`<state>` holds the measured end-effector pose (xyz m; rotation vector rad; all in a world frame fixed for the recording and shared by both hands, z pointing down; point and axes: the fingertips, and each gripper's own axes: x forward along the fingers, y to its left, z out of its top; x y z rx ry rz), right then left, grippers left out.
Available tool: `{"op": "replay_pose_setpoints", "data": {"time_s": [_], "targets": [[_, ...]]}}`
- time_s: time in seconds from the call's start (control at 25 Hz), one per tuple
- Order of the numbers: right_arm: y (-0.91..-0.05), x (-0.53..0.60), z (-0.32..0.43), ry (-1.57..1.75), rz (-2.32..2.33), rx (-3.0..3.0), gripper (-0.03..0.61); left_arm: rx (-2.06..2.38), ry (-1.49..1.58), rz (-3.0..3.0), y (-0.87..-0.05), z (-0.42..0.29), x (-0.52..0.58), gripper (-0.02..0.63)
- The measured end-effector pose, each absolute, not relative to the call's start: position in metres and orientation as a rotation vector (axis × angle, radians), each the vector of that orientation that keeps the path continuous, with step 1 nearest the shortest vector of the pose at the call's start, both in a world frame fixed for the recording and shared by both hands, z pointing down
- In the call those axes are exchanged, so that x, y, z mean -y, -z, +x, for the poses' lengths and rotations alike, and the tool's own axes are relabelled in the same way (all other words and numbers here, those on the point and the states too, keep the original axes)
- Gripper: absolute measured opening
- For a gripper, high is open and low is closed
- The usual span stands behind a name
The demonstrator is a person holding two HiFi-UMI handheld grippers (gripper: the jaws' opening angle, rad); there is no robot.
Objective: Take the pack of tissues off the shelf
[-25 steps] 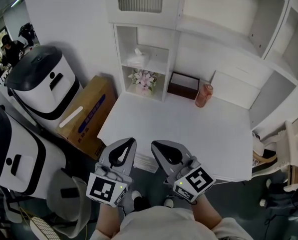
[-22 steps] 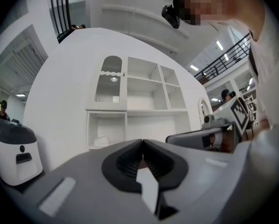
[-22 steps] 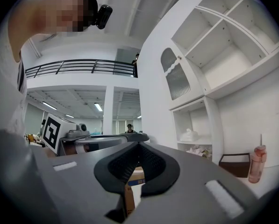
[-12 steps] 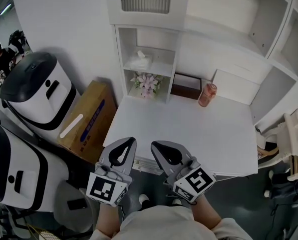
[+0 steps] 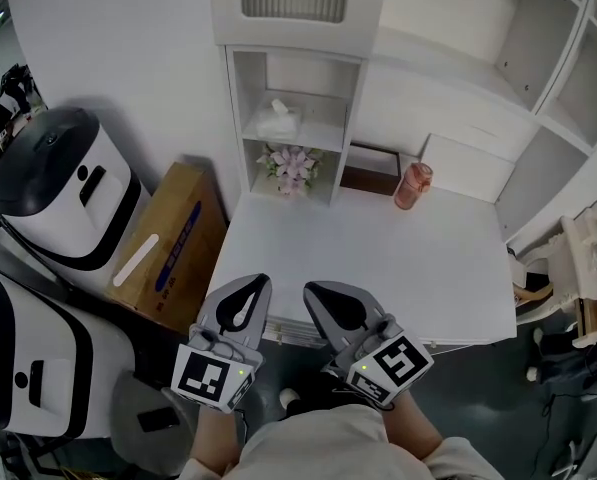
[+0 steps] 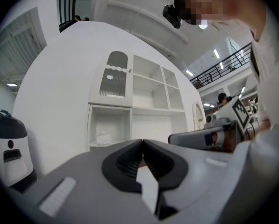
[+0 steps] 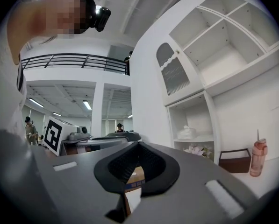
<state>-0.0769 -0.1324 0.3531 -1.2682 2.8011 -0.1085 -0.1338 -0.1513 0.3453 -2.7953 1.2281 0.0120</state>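
The head view is bright and evenly lit from overhead. The white worktop (image 5: 378,258) shows no glare, soft shadow fills the shelf (image 5: 240,118) compartments, and the floor (image 5: 478,388) is dim. Both gripper views are fisheye, with black corners and bowed lines. Ceiling lights (image 7: 88,105) glow crisply, while the left gripper (image 6: 142,143) and right gripper (image 7: 138,144) blur near the lens.

White tissue pack (image 5: 276,121), pink bottle (image 5: 411,186), brown box (image 5: 173,240).

the left hand-held gripper (image 5: 261,284) and right hand-held gripper (image 5: 311,290) are grey teardrop shells with black ribbed linings — each carries a white cube (image 5: 215,378) of black square markers; the person wears a cream top (image 5: 318,446).
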Motion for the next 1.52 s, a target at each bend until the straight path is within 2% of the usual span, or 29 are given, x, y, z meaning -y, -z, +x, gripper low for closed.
{"op": "replay_pose_setpoints", "data": {"time_s": [1.0, 1.52], "targets": [[-0.345, 0.259, -0.055, 0.089, -1.209, -2.820, 0.002, -1.272, -0.001, -2.763, -0.337, -0.111, 0.274, 0.002], [-0.351, 0.312, -0.017, 0.118, -1.170, -2.821, 0.002, -1.269, 0.045, -2.757, -0.338, -0.066, 0.321, 0.002]]}}
